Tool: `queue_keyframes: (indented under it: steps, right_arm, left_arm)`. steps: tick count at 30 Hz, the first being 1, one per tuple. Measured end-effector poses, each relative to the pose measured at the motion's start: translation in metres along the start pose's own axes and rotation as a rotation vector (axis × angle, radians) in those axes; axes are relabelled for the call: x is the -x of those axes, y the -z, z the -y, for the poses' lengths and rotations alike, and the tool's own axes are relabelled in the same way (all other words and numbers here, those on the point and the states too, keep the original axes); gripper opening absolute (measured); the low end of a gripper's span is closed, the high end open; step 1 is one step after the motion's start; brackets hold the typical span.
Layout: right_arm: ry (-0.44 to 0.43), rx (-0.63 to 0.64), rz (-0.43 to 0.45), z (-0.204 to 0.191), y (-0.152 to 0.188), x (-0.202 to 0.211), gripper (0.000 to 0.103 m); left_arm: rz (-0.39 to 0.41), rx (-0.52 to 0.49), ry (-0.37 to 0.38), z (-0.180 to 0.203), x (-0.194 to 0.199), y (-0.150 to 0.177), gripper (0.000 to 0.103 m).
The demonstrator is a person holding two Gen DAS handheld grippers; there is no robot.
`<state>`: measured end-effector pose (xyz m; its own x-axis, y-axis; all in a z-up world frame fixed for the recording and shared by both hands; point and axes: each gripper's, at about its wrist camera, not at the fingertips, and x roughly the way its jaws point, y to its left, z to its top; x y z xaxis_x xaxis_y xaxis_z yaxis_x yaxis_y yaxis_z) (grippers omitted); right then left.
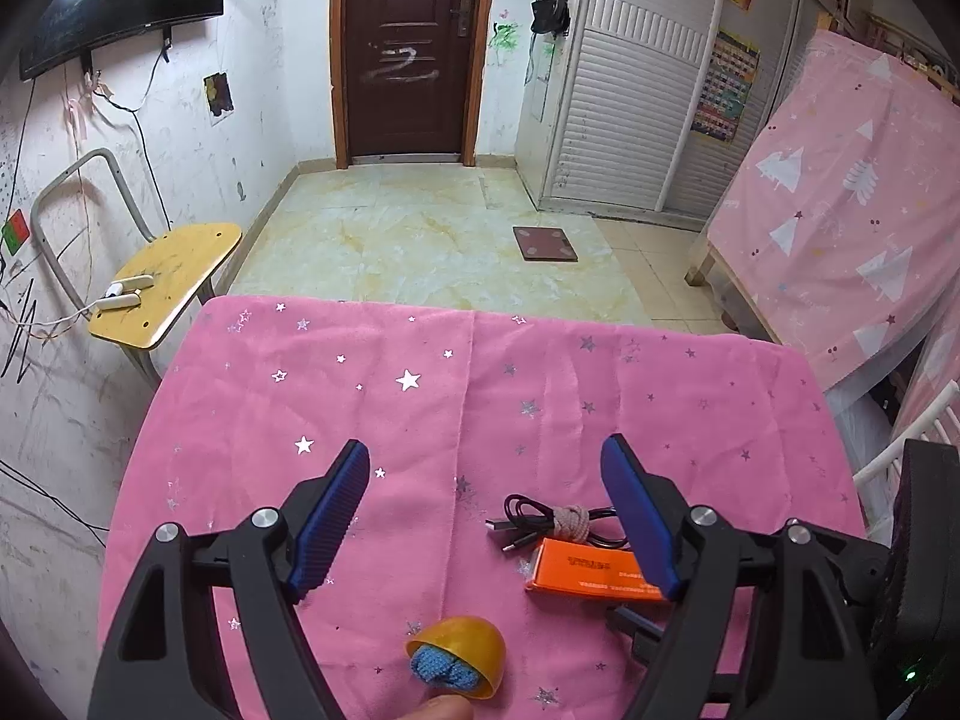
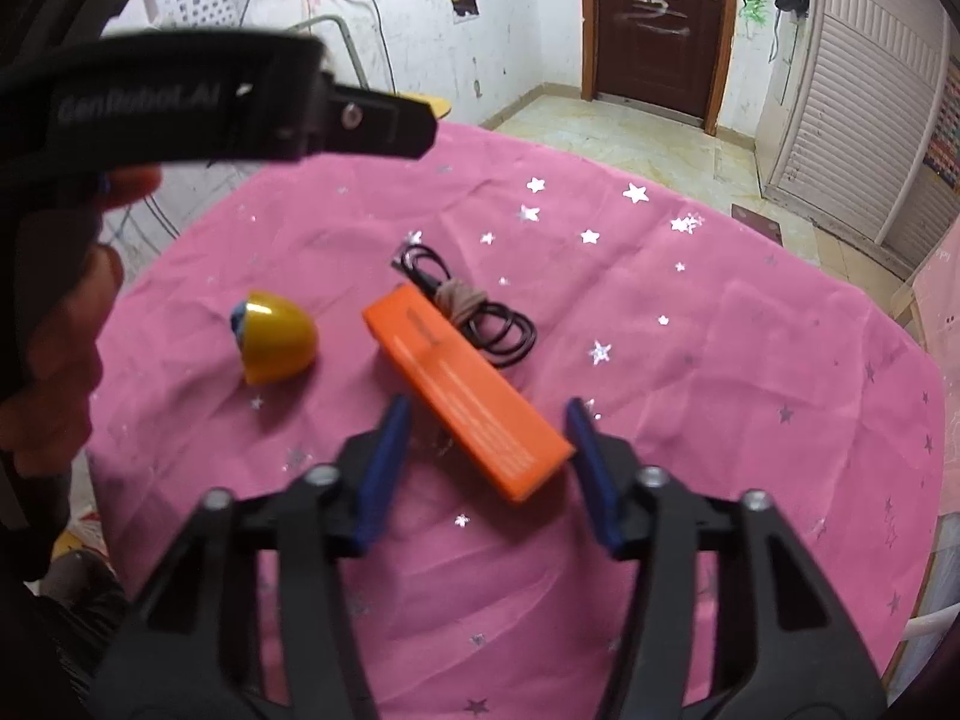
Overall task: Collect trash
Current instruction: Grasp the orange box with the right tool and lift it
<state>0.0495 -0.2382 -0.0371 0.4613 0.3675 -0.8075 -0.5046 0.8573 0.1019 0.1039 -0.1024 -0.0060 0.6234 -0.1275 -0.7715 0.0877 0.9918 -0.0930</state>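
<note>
An orange box [image 2: 456, 378] lies slantwise on the pink star-patterned tablecloth [image 2: 720, 360]. My right gripper [image 2: 487, 408] is open, and the near end of the box sits between its blue pads. The left pad stands clear of the box; the right pad is close by its corner. Behind the box lies a coiled black cable [image 2: 504, 336] tied with a band. To its left rests a yellow half-shell [image 2: 279, 336] with something blue and knitted inside. My left gripper [image 1: 487, 443] hangs open over bare cloth, with the box [image 1: 588, 570], cable [image 1: 540, 522] and shell [image 1: 462, 642] below and behind its fingertips.
A wooden chair [image 1: 174, 276] stands off the table's far left corner. A bed under a pink sheet [image 1: 840, 210] is on the right. A flat scale [image 1: 543, 243] lies on the tiled floor before the door [image 1: 411, 48]. A person's hand [image 2: 54, 360] shows at left.
</note>
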Motion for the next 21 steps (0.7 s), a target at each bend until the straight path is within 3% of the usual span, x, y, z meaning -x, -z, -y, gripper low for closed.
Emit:
queue_keyframes:
  steps: [7,15,21]
  right_arm:
    - [0.012,0.067,-0.007,-0.008,0.006,0.005,0.025]
    - [0.010,0.044,0.030,-0.002,0.025,0.028,0.023]
    - [0.050,-0.045,0.063,0.031,0.040,0.050,0.022]
  left_arm:
    - [-0.004,0.007,-0.003,-0.002,-0.002,0.000,0.072]
    - [-0.023,0.011,0.002,0.002,-0.010,0.003,0.073]
    - [-0.067,-0.010,0.030,0.012,-0.027,0.008,0.083]
